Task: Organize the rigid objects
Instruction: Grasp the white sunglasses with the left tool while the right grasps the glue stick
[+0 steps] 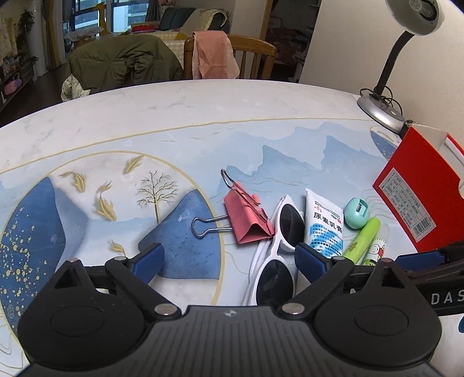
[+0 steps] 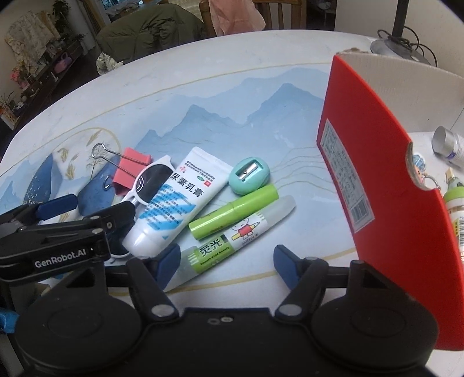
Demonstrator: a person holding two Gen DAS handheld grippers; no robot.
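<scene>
Both tongs empty: left gripper [image 1: 229, 258] gapes wide over the white sunglasses [image 1: 274, 255] beside the pink binder clip [image 1: 246, 216], right gripper [image 2: 224, 262] part-open astride the highlighter [image 2: 235, 235], left of the red box [image 2: 385, 185].

Home living/dining room: beyond the left jaws, past the painted table [image 1: 174, 116], stand a wooden chair [image 1: 255, 58] draped with pink cloth [image 1: 214, 55], a sofa [image 1: 185, 17] (by the window), and a desk lamp [image 1: 388, 72] at far right.
</scene>
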